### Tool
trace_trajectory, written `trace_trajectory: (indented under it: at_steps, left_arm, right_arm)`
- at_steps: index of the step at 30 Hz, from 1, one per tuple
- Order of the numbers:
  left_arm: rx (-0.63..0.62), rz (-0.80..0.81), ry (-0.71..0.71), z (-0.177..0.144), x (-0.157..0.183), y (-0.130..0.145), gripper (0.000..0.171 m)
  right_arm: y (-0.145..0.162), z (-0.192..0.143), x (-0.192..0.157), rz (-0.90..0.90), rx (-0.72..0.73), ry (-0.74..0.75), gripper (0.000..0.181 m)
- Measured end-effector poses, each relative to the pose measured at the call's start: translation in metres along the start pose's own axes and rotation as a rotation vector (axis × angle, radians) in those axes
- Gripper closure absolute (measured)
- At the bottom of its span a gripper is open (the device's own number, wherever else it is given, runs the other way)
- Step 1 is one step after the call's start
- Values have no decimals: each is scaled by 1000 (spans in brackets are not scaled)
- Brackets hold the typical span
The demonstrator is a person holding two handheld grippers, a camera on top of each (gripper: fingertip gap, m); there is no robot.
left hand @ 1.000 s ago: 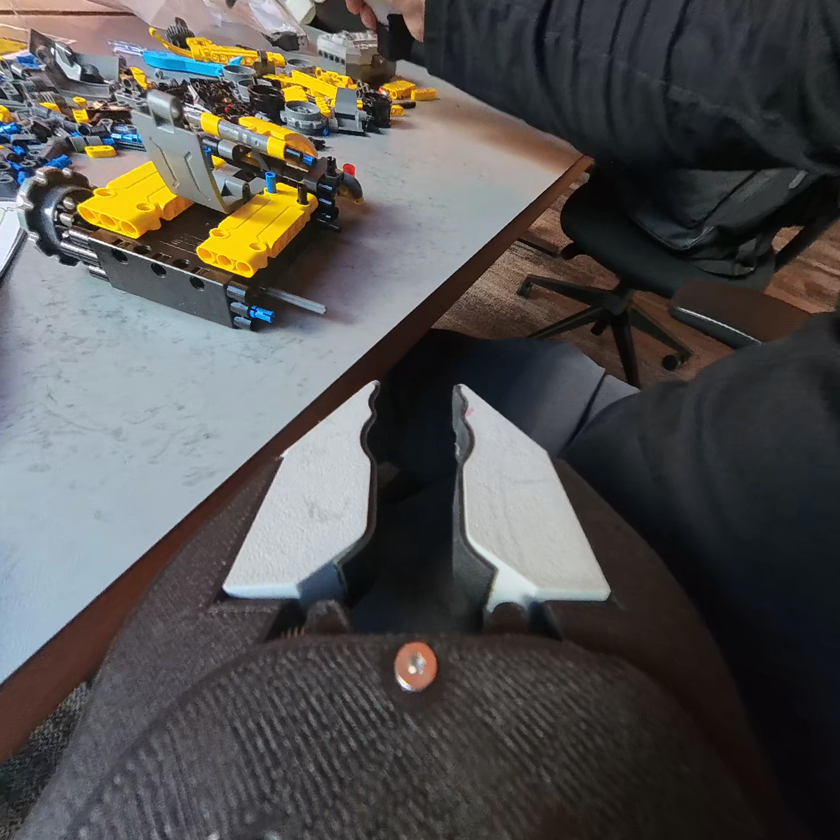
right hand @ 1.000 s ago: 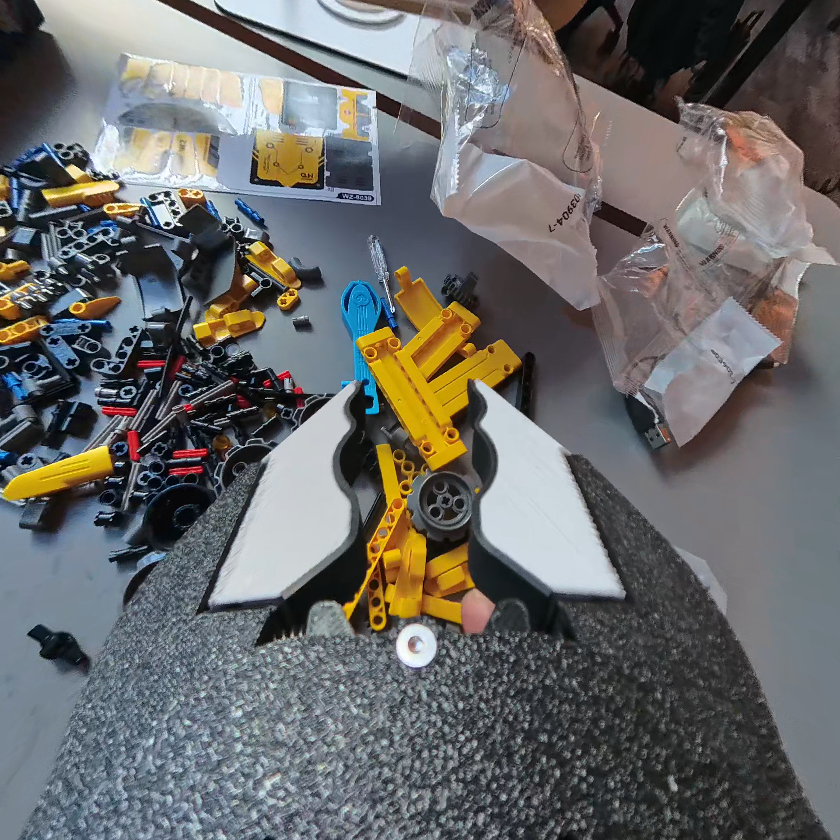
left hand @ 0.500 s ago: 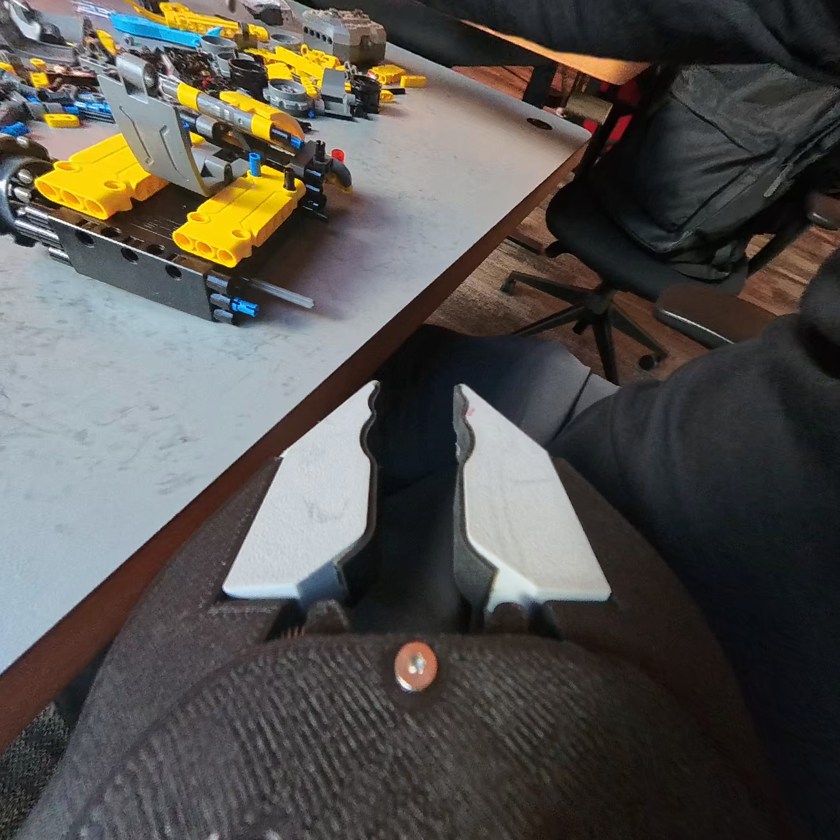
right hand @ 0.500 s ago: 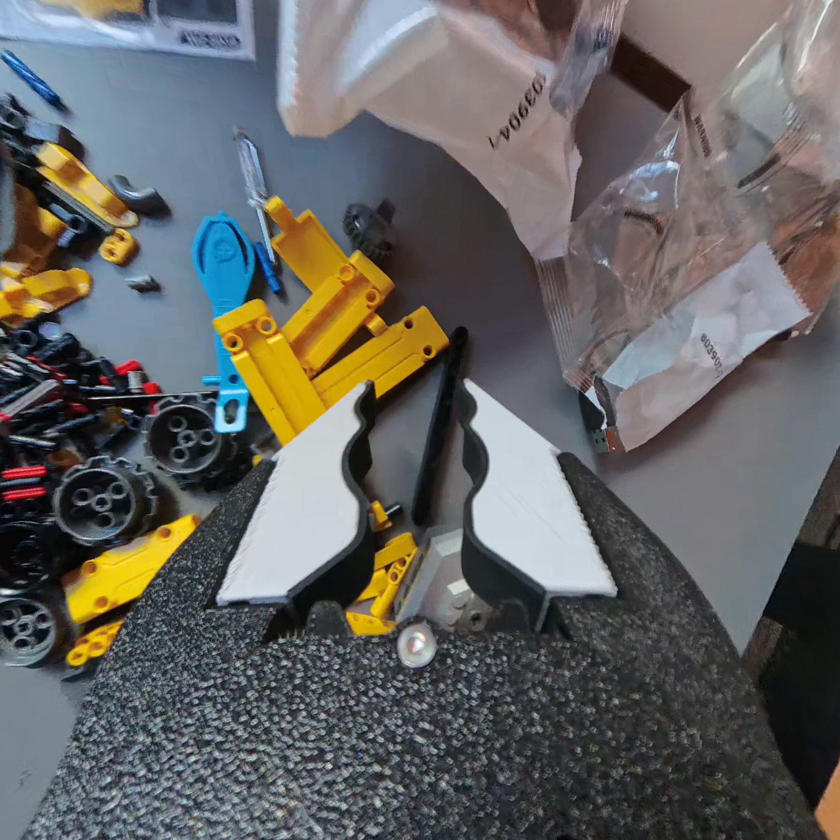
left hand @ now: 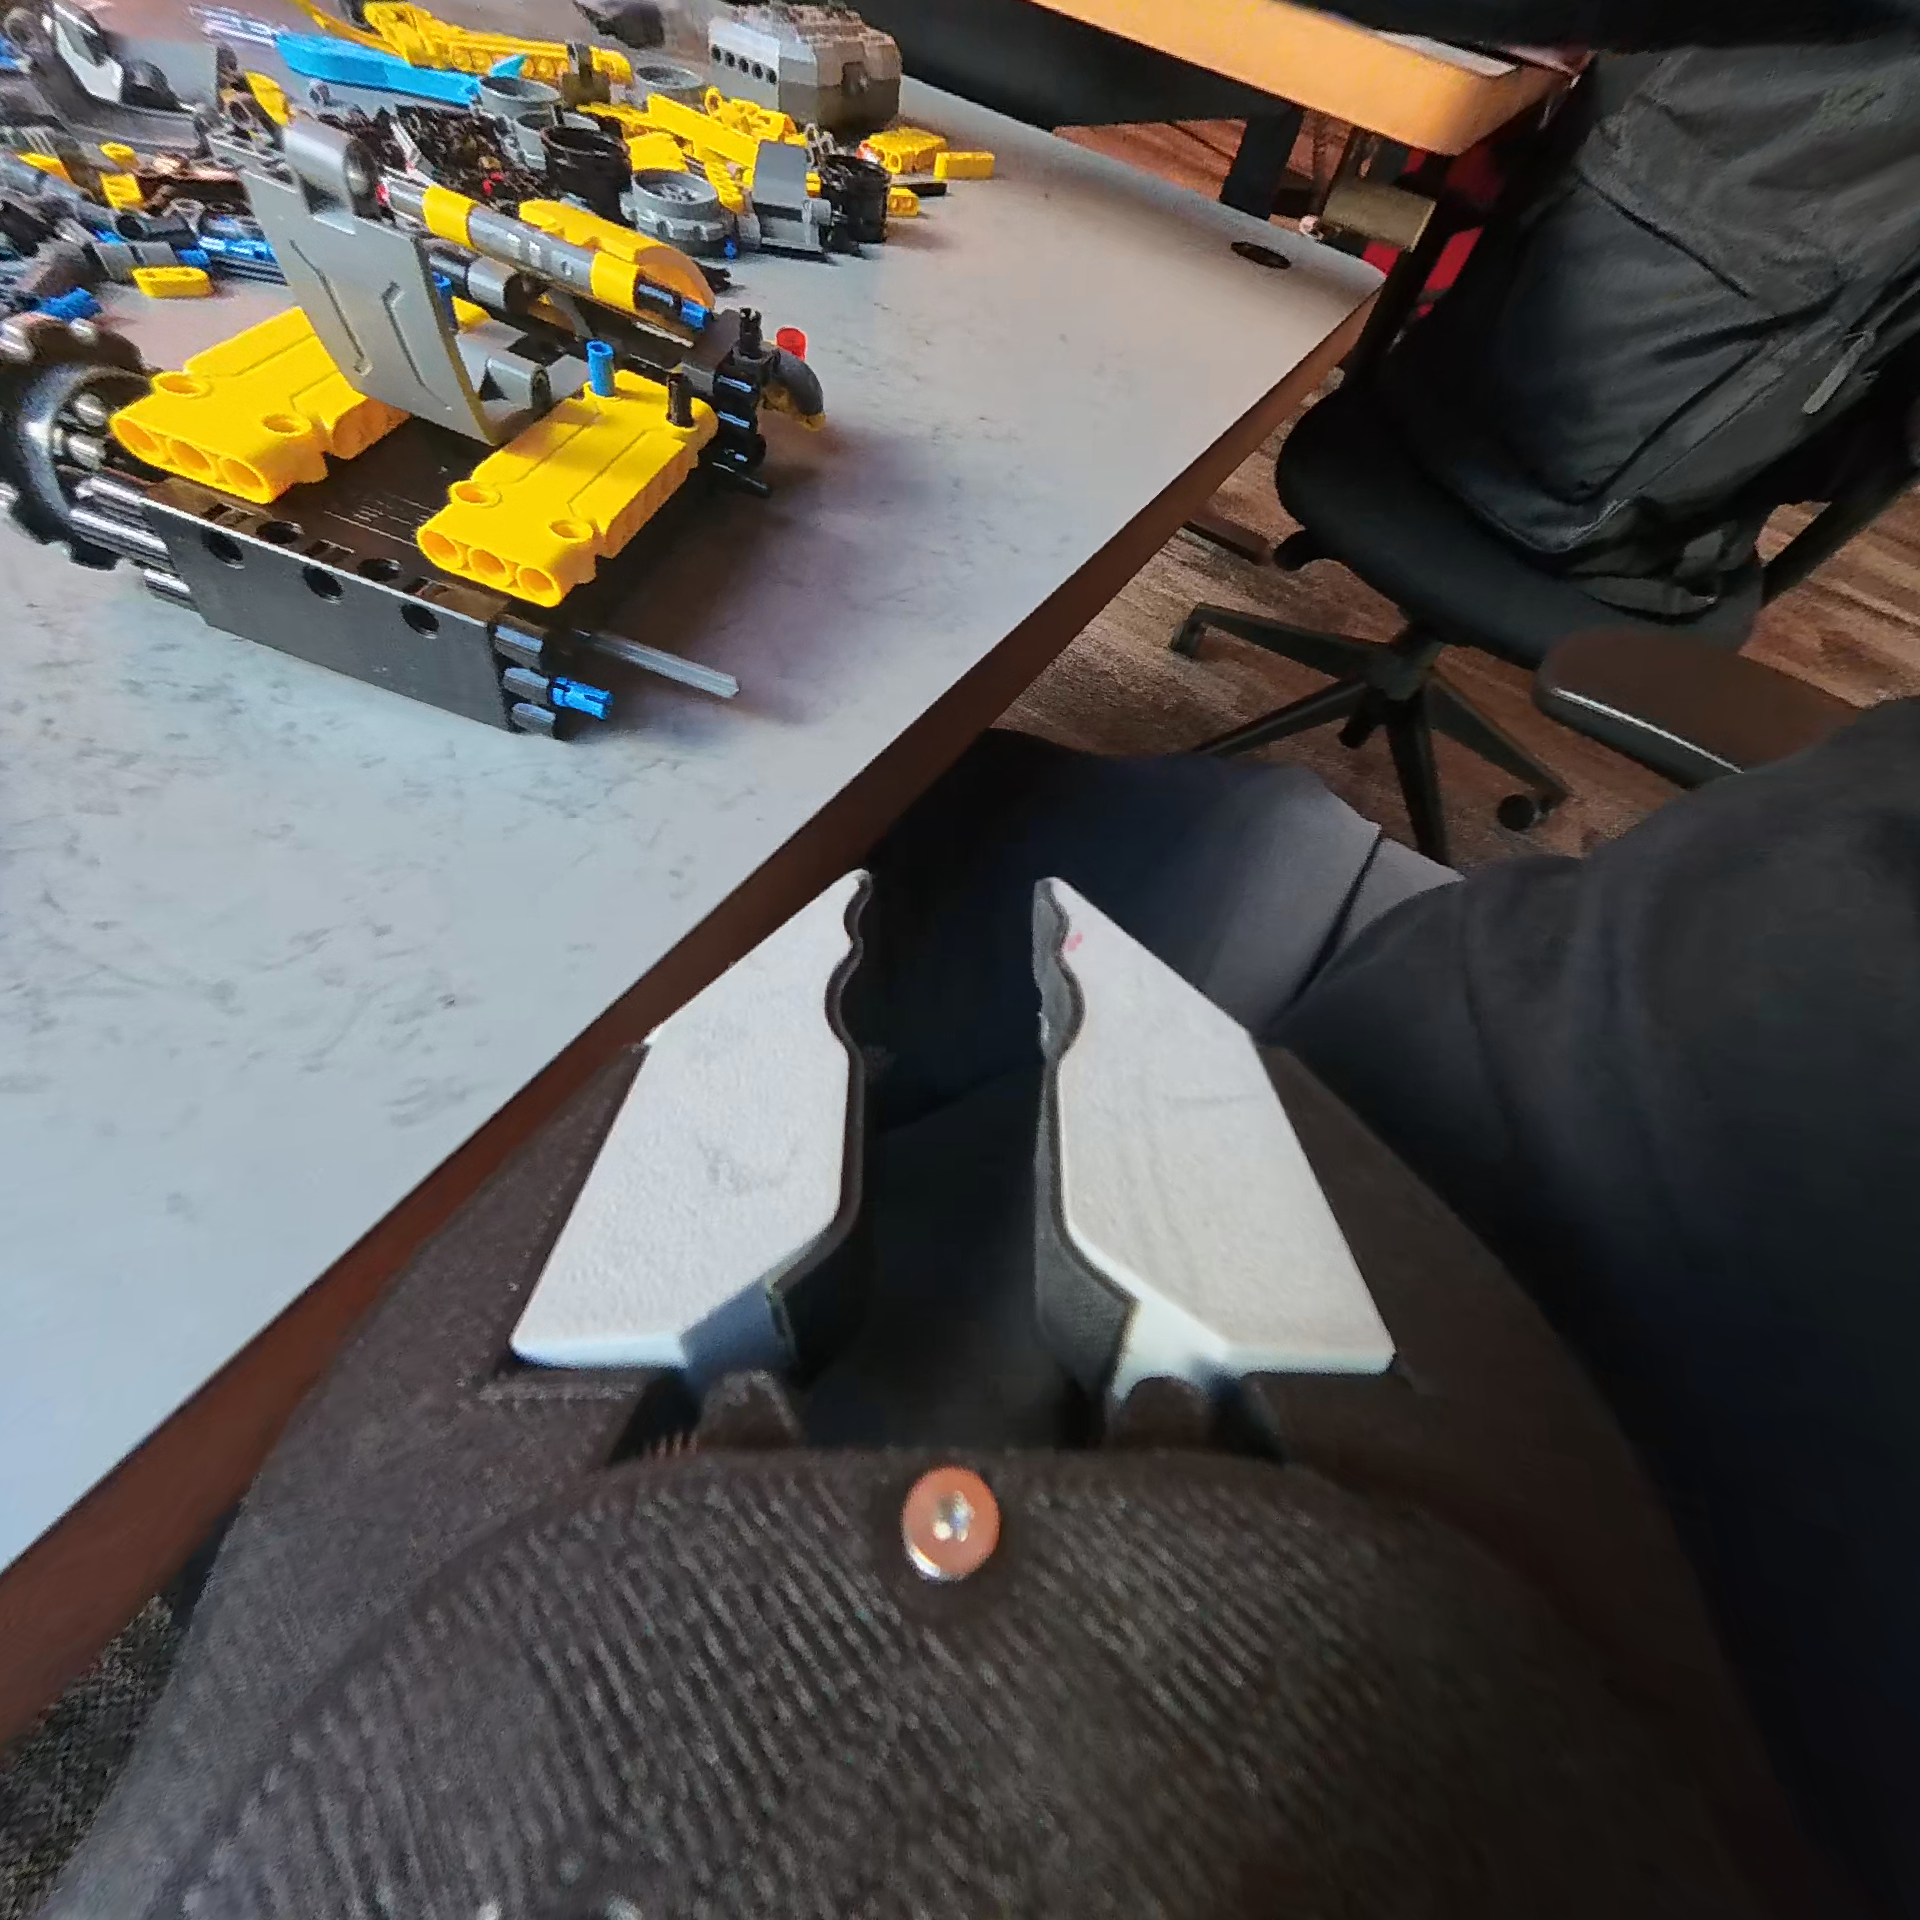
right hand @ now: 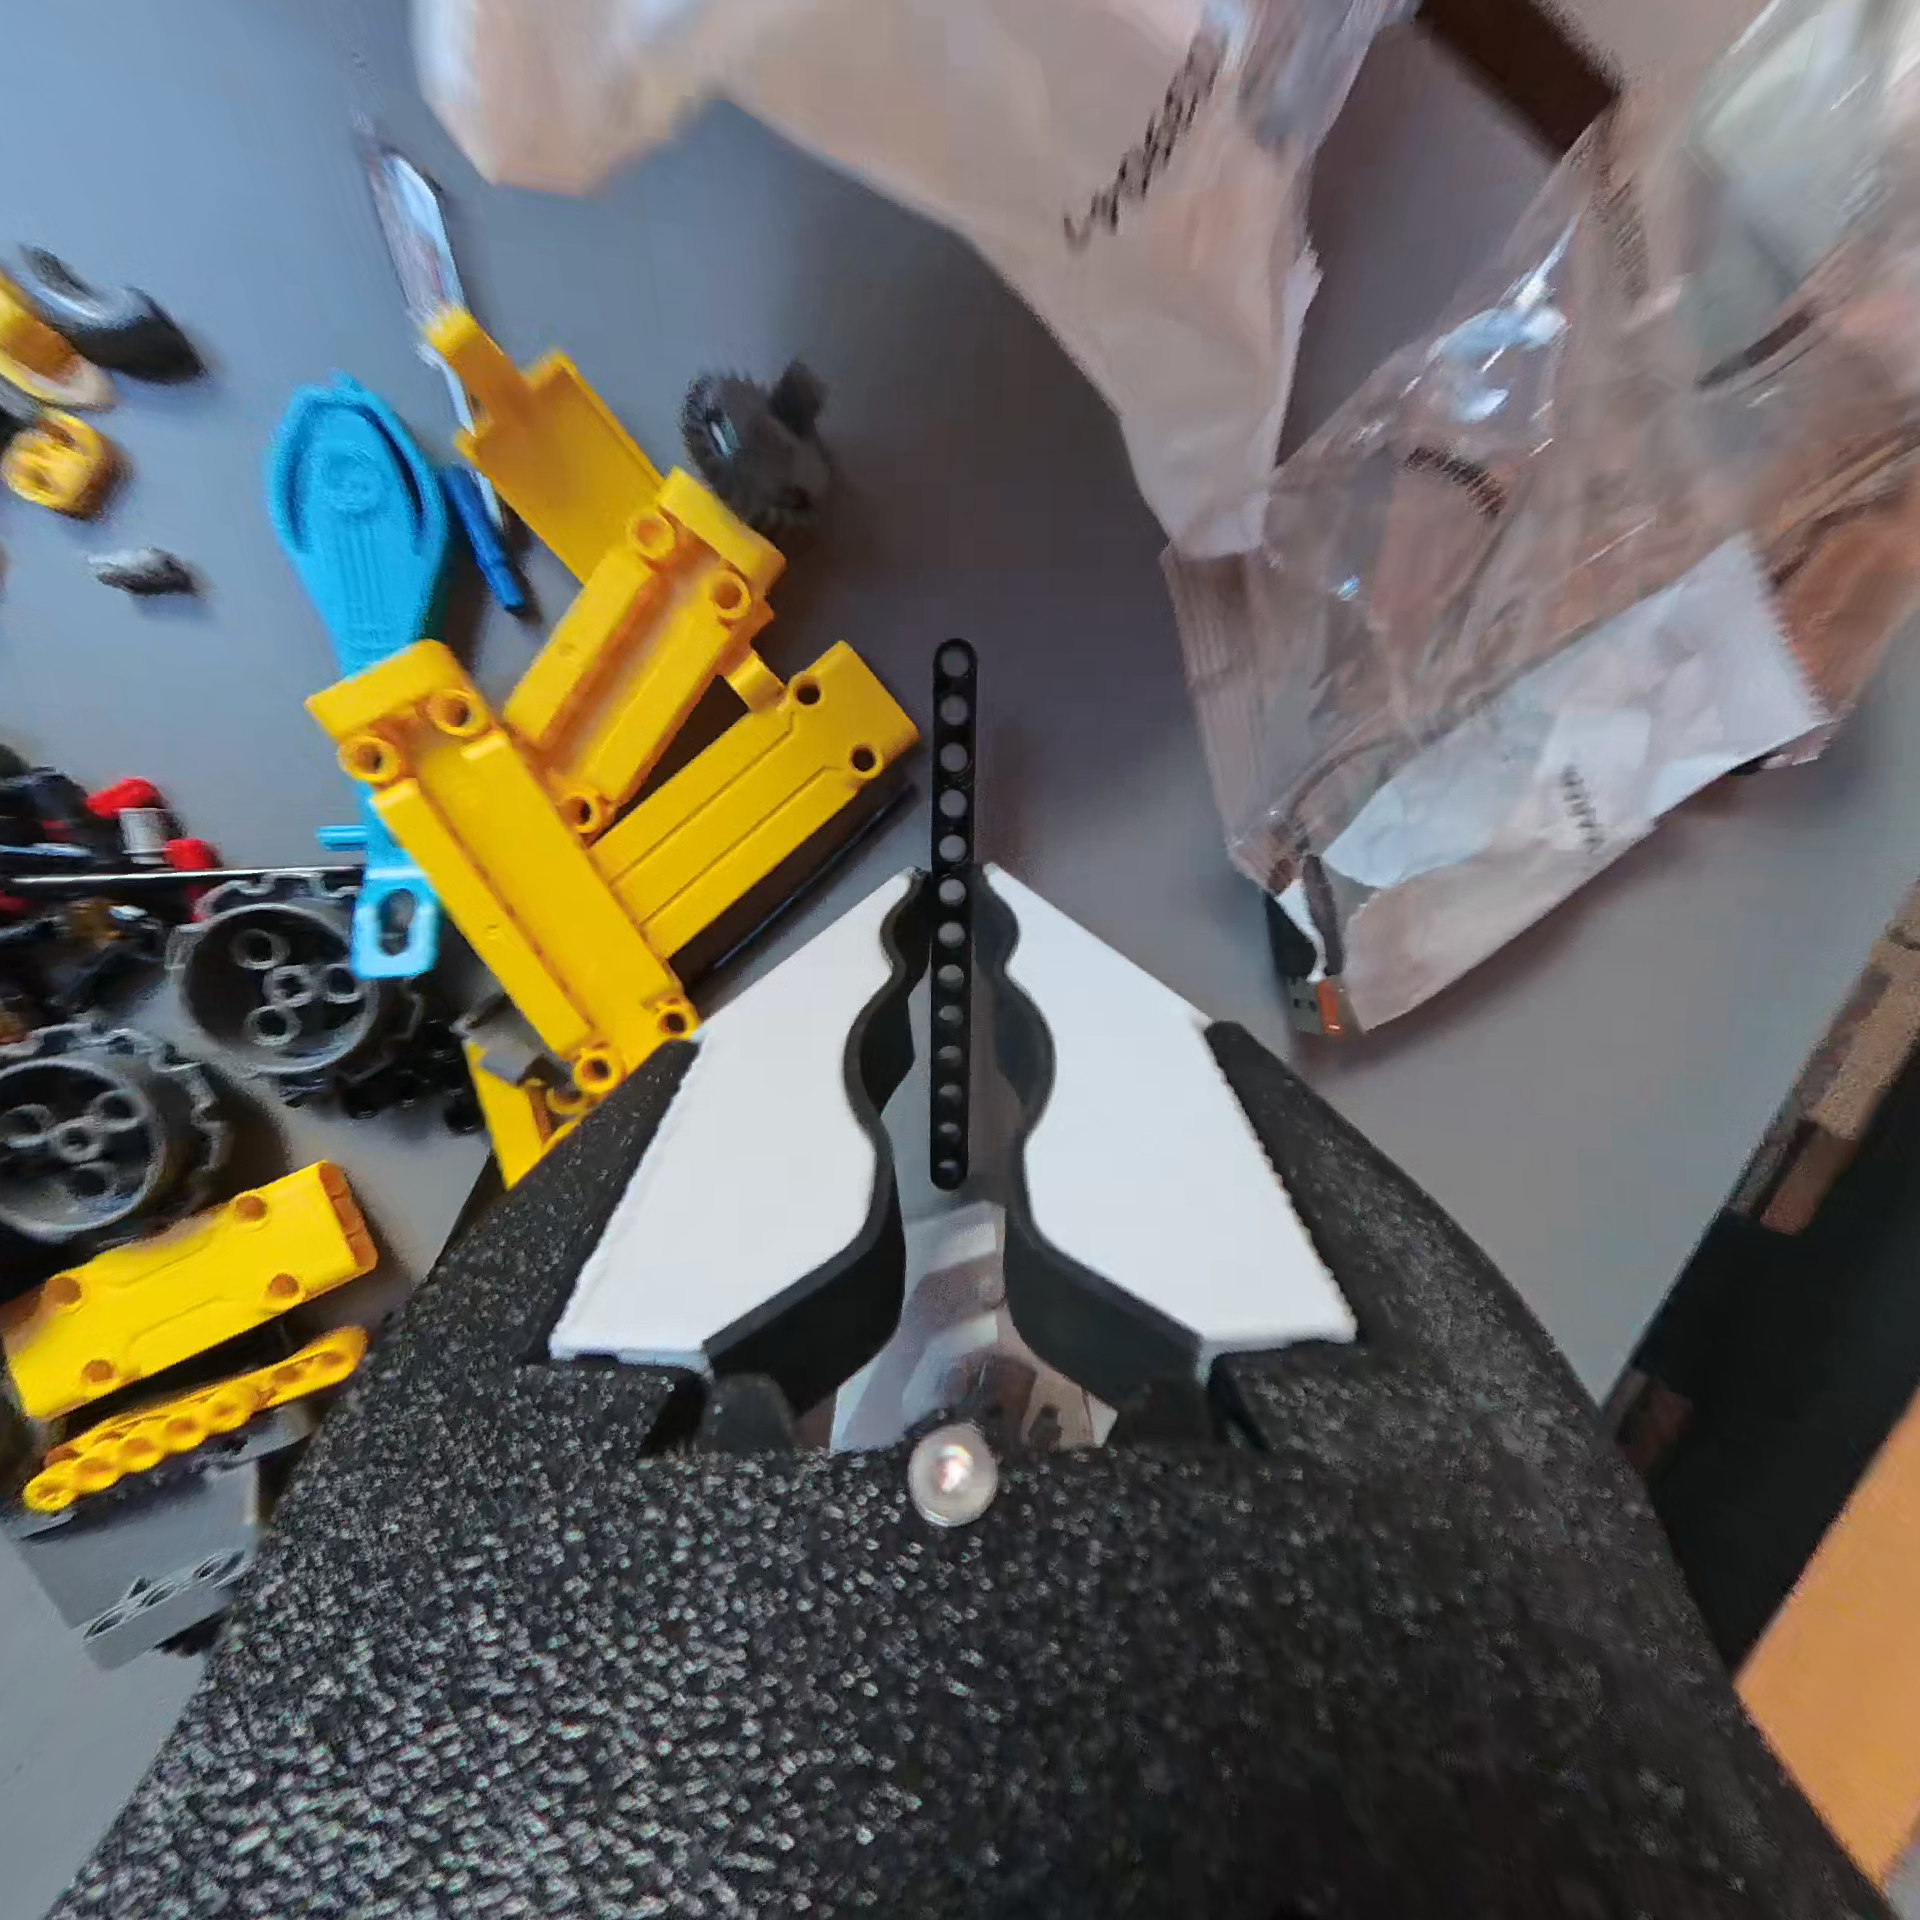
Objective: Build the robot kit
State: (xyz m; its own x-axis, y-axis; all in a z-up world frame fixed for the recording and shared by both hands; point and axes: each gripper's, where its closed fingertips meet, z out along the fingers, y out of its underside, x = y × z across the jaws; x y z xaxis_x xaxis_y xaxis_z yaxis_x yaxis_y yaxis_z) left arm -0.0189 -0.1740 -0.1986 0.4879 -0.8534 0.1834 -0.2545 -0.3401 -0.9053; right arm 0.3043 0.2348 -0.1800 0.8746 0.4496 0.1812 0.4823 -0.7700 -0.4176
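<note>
My right gripper (right hand: 951,883) is shut on a thin black beam with a row of holes (right hand: 954,748), which sticks out forward past the fingertips. It is just right of a heap of yellow panels (right hand: 623,727) and a blue flat piece (right hand: 358,540) on the grey table (right hand: 1039,468). My left gripper (left hand: 951,894) is open and empty. It is off the table's near edge (left hand: 727,935), over a person's dark-clothed lap. A partly built yellow, grey and black model (left hand: 416,416) stands on the table to its far left.
Crumpled clear plastic bags (right hand: 1507,675) lie right of the right gripper. Black wheels (right hand: 275,971) and small loose parts lie to its left. More loose parts (left hand: 727,135) lie behind the model. An office chair (left hand: 1455,582) carrying a black backpack (left hand: 1662,312) stands beyond the table corner. Spacing between my two grippers at the tips: around 50 cm. The blue flat piece (right hand: 358,540) is closer to my right gripper, around 11 cm from its tips; the left tips are 45 cm off.
My right gripper moved right across the pile of parts to the black beam and closed on it. My left gripper stayed open by the table edge and shifted only slightly.
</note>
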Motion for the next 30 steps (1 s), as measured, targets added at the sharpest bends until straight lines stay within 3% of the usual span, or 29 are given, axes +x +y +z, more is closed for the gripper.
trace_trajectory:
  at_steps: [4, 6, 8, 12, 16, 19, 23, 25, 30]
  left_arm:
    - [8, 27, -7, -3, 1, -1, 146]
    - [0, 63, 3, -4, 7, 0, 146]
    - [-20, 118, 50, -3, 18, 4, 144]
    - [2, 206, 98, 2, 40, -18, 144]
    - [3, 390, 33, 28, 44, -70, 159]
    - [-108, 411, 51, 63, 46, -87, 155]
    - [-227, 424, 46, 101, 37, -83, 150]
    - [-277, 435, 33, 112, 30, -77, 149]
    - [-362, 419, 69, 127, 33, -62, 149]
  right_arm:
    - [-10, -74, -18, -119, 156, 45, 174]
    - [10, -111, -61, -269, 183, -61, 174]
    - [51, -139, -116, -472, 181, -188, 174]
    - [140, -152, -205, -778, 140, -303, 173]
    - [184, -138, -259, -914, 133, -391, 173]
    - [193, -133, -283, -979, 150, -451, 173]
    - [196, -139, -298, -1035, 234, -511, 170]
    - [195, -145, -297, -992, 276, -522, 164]
    - [195, -157, -276, -792, 454, -500, 171]
